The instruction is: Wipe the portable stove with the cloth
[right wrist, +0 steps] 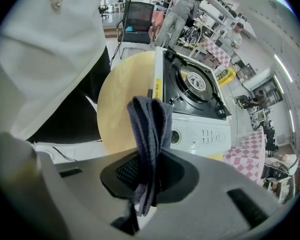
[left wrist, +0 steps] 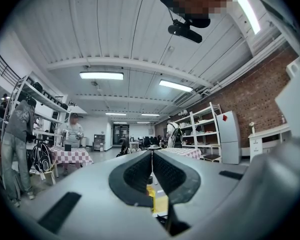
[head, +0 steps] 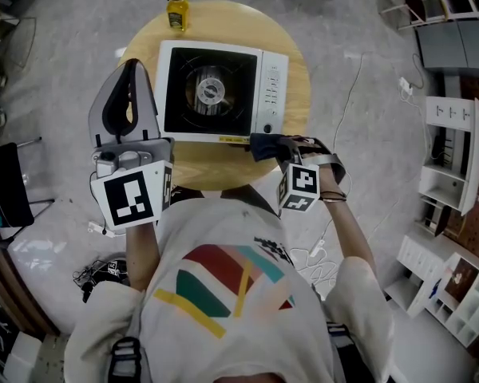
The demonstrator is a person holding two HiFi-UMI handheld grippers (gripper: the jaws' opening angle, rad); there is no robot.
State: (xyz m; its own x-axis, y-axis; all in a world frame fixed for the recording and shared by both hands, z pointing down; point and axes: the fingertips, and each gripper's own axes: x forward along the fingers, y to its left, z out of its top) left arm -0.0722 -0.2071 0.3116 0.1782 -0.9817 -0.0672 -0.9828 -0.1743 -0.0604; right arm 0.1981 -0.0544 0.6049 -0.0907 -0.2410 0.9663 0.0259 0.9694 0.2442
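The white portable stove [head: 222, 92] with a black top and round burner stands on a round wooden table [head: 295, 78]. My right gripper [head: 277, 148] is at the stove's near right corner, shut on a dark blue cloth [head: 263, 144]. In the right gripper view the cloth [right wrist: 150, 124] hangs folded between the jaws of that gripper [right wrist: 149, 166], with the stove [right wrist: 195, 91] just ahead. My left gripper [head: 134, 65] is raised beside the stove's left side, shut and holding nothing. In its own view the left gripper [left wrist: 151, 156] points out into the room.
A yellow bottle [head: 177, 6] stands at the table's far edge. White shelving [head: 455, 158] is on the right, a black chair [head: 4, 182] on the left, and cables [head: 327, 254] lie on the floor. Several people and checkered tables are across the room.
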